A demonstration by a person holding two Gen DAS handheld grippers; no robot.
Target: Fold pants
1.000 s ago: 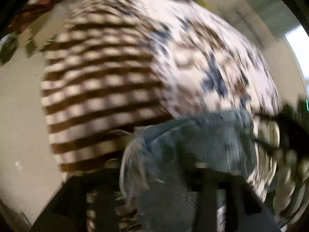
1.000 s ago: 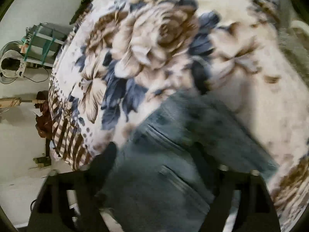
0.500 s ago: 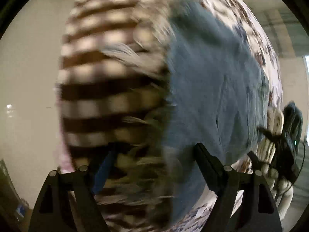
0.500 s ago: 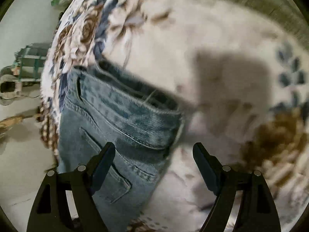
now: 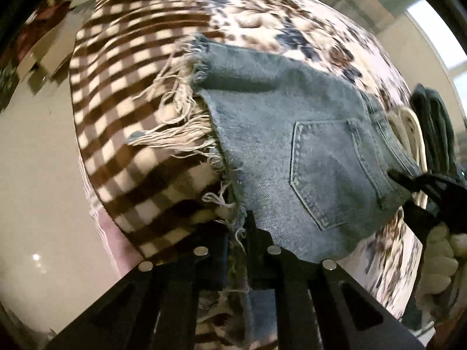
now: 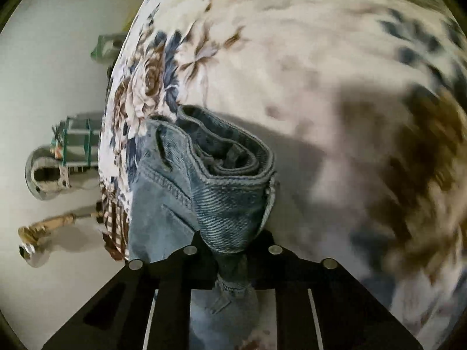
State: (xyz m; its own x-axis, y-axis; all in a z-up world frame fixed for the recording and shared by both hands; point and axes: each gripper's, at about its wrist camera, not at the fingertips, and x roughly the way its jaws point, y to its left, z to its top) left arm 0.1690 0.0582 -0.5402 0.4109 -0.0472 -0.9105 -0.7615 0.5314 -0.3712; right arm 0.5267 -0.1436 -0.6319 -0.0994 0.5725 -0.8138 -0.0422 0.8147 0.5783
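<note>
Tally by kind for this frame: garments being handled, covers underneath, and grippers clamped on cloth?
Denim shorts: 1
Floral-and-checked bed cover: 1
Grippers shut on the denim: 2, left gripper on the frayed hem, right gripper on the waistband
Total: 4

Both wrist views close over shorts [image 5: 292, 145]
</note>
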